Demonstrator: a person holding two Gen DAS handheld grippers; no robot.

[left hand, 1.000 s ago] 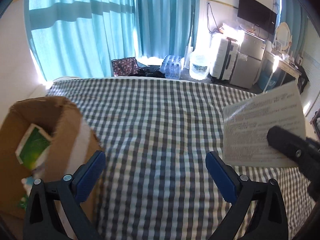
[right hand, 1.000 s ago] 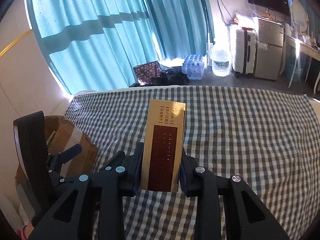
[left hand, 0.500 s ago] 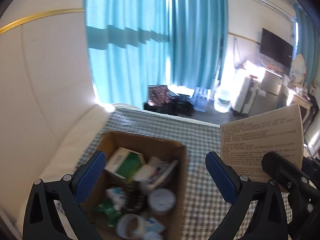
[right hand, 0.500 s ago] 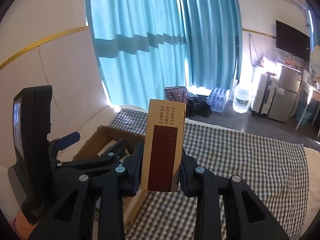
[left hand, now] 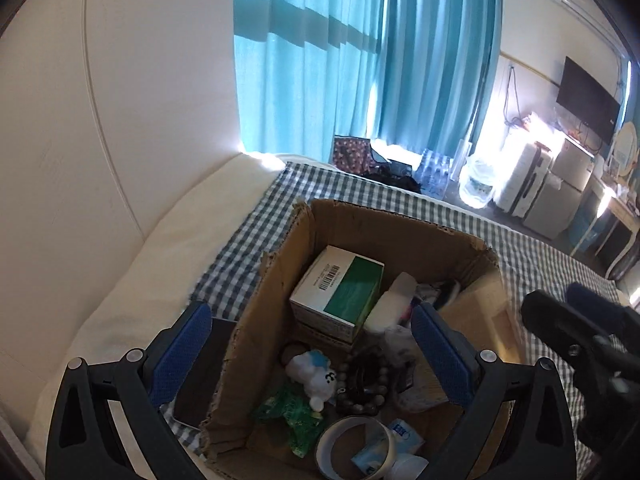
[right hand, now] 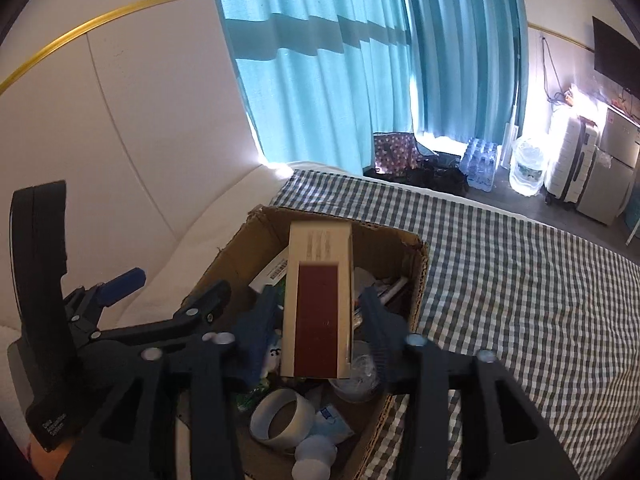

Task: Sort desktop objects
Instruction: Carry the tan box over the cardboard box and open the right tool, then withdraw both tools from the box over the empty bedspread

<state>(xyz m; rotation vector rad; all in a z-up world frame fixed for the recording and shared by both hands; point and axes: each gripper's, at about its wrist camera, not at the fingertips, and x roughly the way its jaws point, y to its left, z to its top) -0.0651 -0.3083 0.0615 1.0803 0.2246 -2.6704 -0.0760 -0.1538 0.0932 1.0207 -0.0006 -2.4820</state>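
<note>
R gripper (right hand: 316, 320) is over the open cardboard box (right hand: 418, 280), jaws opening, w/ the tan-and-maroon carton (right hand: 318, 300) between the pads, gaps showing on both sides. L gripper (left hand: 312, 350) hangs spread wide and empty above the same box, over a green-white carton (left hand: 340, 292), tape roll (left hand: 356, 446), beads and a small plush toy. Box sits on a checked cloth (right hand: 520, 280).

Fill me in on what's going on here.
A person with a handheld tool in each hand is sorting things into a cardboard box on a checked bedcover. The right tool is over the box, its jaws opening with the gold and maroon box between them, apparently dropping it in. The left tool hovers open and empty. Inside lie a green and white carton, a tape roll and beads.
</note>
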